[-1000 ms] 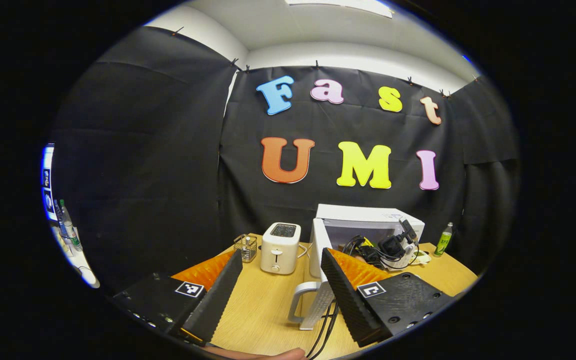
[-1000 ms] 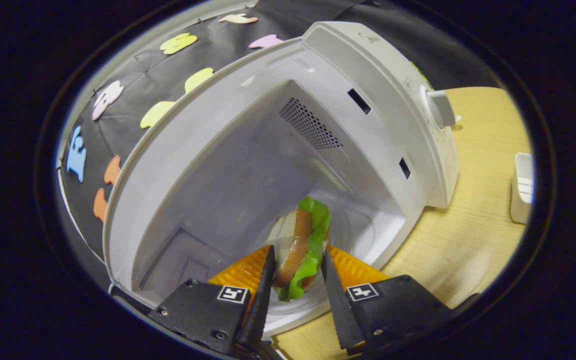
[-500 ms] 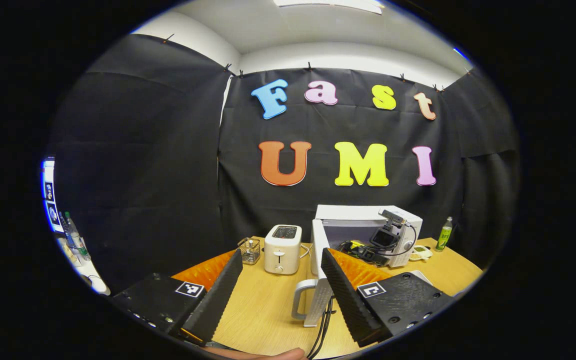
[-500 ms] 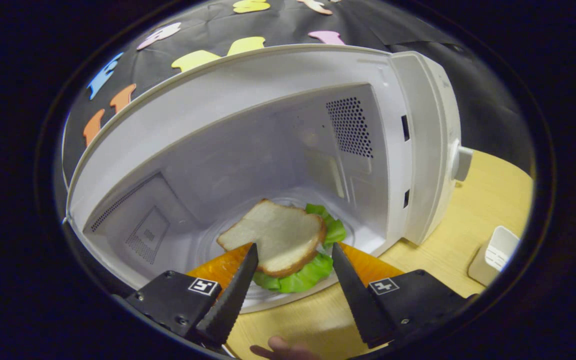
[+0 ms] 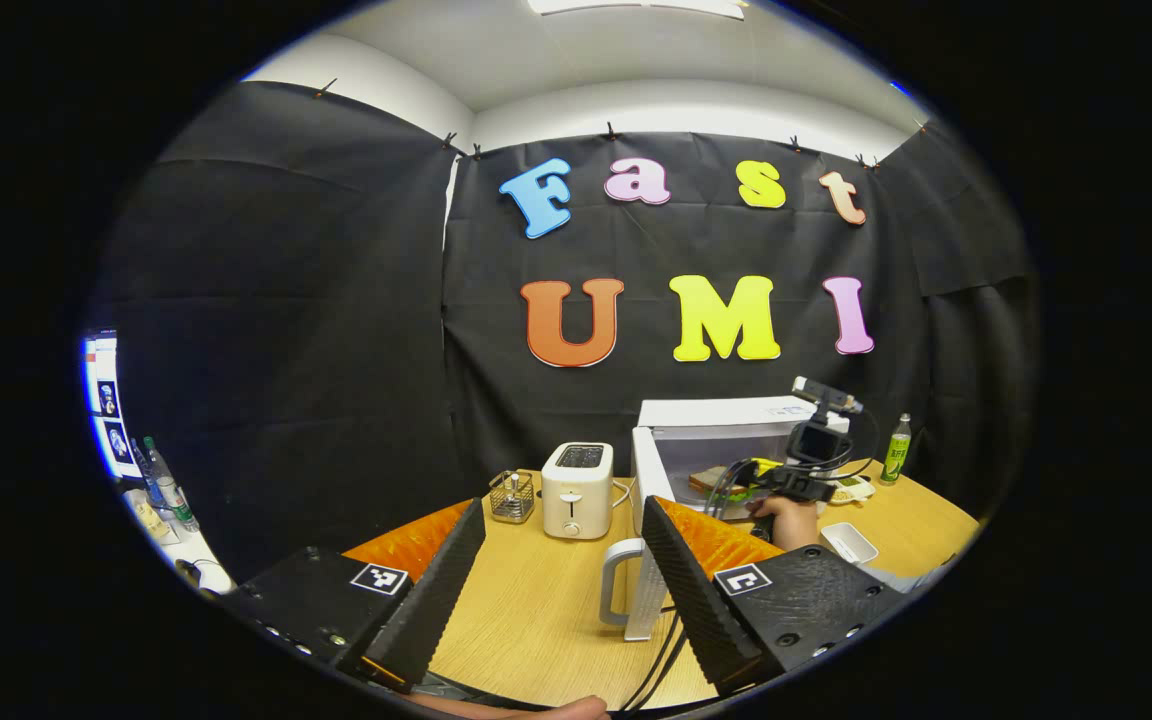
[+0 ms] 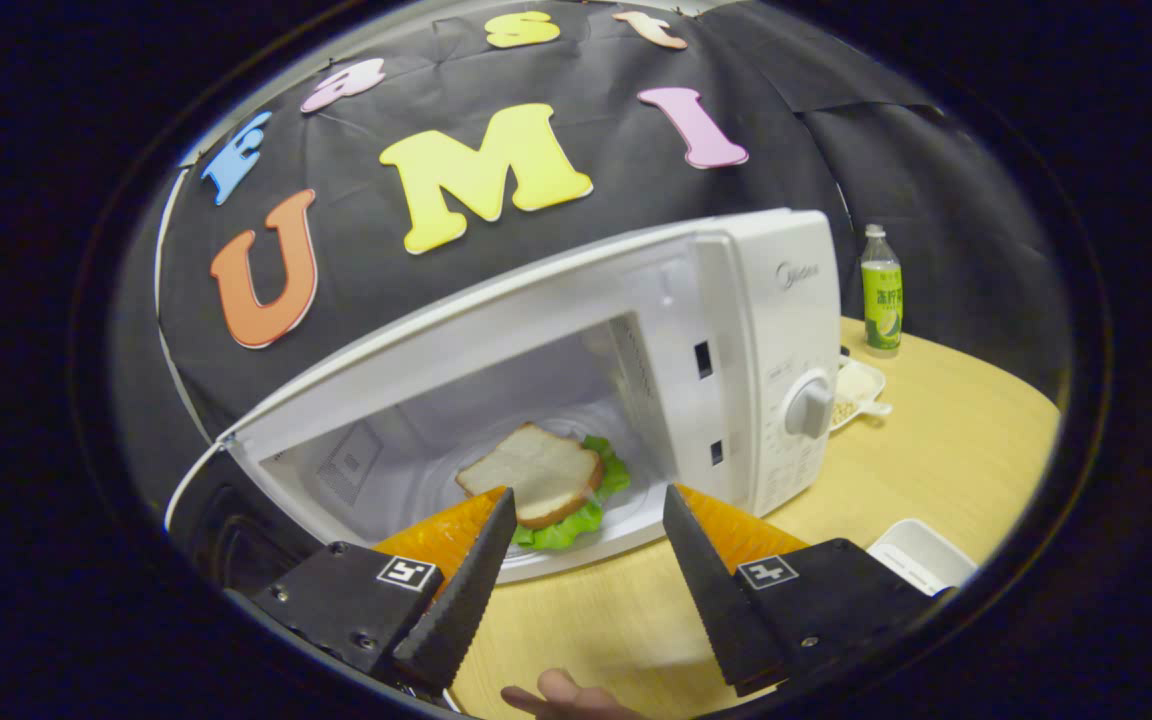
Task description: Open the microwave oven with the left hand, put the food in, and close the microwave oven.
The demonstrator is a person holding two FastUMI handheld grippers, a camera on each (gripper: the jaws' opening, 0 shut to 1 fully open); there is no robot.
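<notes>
The white microwave (image 6: pixel 771 300) stands open on the wooden table, its door (image 5: pixel 648 575) swung out to the left with the handle toward me. A sandwich (image 6: pixel 536 478) of white bread and green lettuce lies flat on the glass plate inside. My right gripper (image 6: pixel 588 492) is open just outside the cavity, in front of the sandwich, with nothing between its fingers. In the left gripper view, that gripper (image 5: pixel 804 460) and the hand (image 5: pixel 791 520) holding it sit at the microwave (image 5: pixel 726 425) mouth. My left gripper (image 5: pixel 562 505) is open and empty, well back from the door.
A white toaster (image 5: pixel 576 490) and a small wire basket (image 5: pixel 514 497) stand left of the microwave. A green bottle (image 6: pixel 879 300) and a small white dish (image 6: pixel 854 385) are to its right. A white tray (image 6: pixel 921 555) lies near the table's front edge (image 5: pixel 536 680).
My right gripper opened, let go of the sandwich, which now lies flat inside, and drew back out of the cavity. My left gripper pulled back a little from the microwave.
</notes>
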